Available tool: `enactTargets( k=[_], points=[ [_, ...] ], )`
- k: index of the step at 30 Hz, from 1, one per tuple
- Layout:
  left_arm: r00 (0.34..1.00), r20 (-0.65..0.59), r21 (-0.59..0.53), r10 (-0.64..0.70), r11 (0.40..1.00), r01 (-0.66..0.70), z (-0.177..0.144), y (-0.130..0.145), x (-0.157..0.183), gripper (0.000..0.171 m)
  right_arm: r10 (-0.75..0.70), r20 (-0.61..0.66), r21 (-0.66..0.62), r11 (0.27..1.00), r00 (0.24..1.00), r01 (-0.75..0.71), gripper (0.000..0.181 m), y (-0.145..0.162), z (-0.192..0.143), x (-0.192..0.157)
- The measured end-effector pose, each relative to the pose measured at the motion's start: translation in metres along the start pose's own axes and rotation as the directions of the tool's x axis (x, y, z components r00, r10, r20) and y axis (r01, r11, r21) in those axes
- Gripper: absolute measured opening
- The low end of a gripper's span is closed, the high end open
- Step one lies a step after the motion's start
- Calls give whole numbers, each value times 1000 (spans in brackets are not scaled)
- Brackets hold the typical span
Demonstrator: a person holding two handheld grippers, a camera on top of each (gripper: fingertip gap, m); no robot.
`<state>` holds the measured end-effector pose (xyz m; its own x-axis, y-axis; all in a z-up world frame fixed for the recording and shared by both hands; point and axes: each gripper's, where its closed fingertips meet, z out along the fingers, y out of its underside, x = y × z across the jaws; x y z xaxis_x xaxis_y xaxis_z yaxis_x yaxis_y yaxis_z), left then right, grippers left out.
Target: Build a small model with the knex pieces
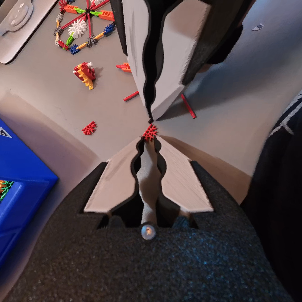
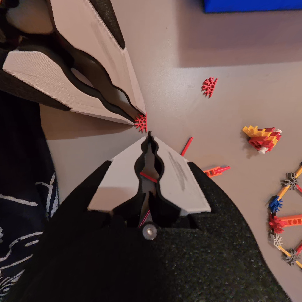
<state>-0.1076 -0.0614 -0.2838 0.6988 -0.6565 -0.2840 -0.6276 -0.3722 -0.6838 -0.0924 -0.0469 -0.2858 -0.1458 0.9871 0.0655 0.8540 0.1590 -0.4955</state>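
Observation:
My left gripper is shut on a red snowflake-shaped connector and holds it just above the grey table. The connector also shows in the right wrist view, in the left gripper. My right gripper is shut on a thin rod, whose dark tip sticks out just short of the connector's edge. In the left wrist view the right gripper comes in from above, tip to tip with the left one.
A second red connector lies to the left. A red-and-yellow connector stack, loose red rods, an orange piece and a spoked wheel build lie beyond. A blue bin stands left. Dark clothing is right. Left and right tips are no more than a few centimetres apart. From the right gripper's tips to the red-and-yellow connector stack is close to 12 centimetres. My right wrist view looks at it from another angle.

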Motion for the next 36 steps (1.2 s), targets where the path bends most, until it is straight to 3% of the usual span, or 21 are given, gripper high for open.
enactTargets(
  k=[10, 30, 36],
  points=[
    [1000, 0, 1, 1, 1000, -1, 0, 0, 0, 11, -88, 34, 3, 996, 996, 88, 1, -4, -4, -5],
    [1000, -1, 3, 2, 1000, -2, 0, 0, 0, 11, -104, 61, -43, 993, 993, 107, 10, -4, -1, -5],
    [1000, -3, 3, 1, 1000, -1, 0, -1, 0, 11, -84, 54, 2, 996, 995, 84, 0, -12, -5, -1]
  ],
)
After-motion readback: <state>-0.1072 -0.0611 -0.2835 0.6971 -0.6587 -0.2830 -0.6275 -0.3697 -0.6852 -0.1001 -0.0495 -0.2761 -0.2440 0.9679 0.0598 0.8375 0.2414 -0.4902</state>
